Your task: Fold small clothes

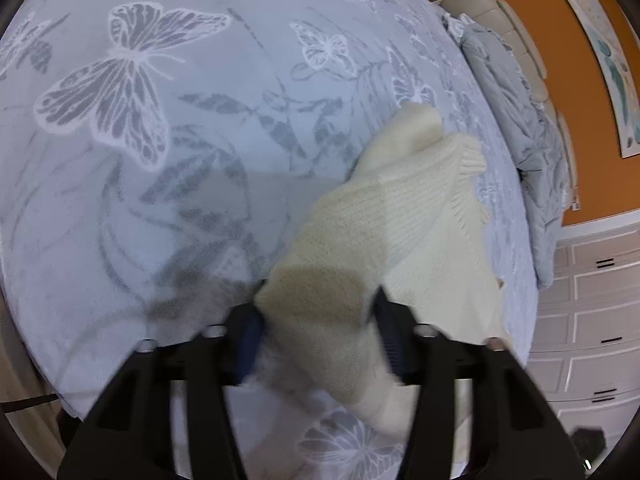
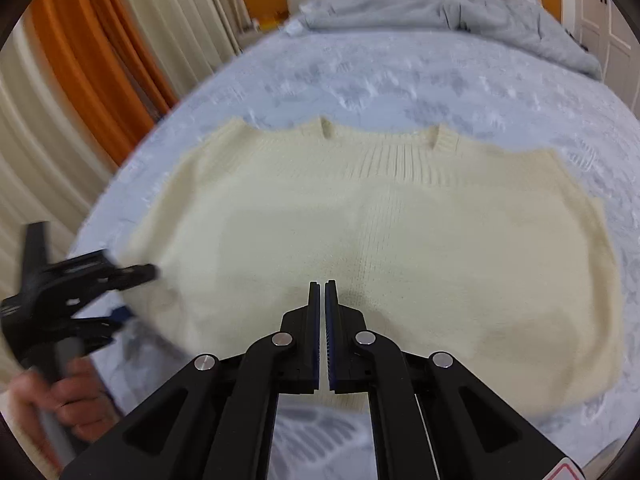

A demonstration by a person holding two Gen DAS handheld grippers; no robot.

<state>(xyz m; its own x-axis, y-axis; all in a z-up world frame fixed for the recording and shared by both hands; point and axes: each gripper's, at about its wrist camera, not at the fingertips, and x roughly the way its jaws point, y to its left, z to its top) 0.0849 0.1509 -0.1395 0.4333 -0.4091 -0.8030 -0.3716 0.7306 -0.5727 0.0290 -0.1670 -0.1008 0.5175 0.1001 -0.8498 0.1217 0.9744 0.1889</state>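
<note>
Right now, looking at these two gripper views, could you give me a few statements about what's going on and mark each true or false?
1. The cream knit top lies spread flat on the butterfly-print bedspread. True.
2. The right gripper is wide open. False: its fingers are closed together, holding nothing.
3. The left gripper is open, with the top's edge between its fingers. True.
4. The top is bright red. False: it is cream.
5. A crumpled grey blanket lies beyond the top. True.
</note>
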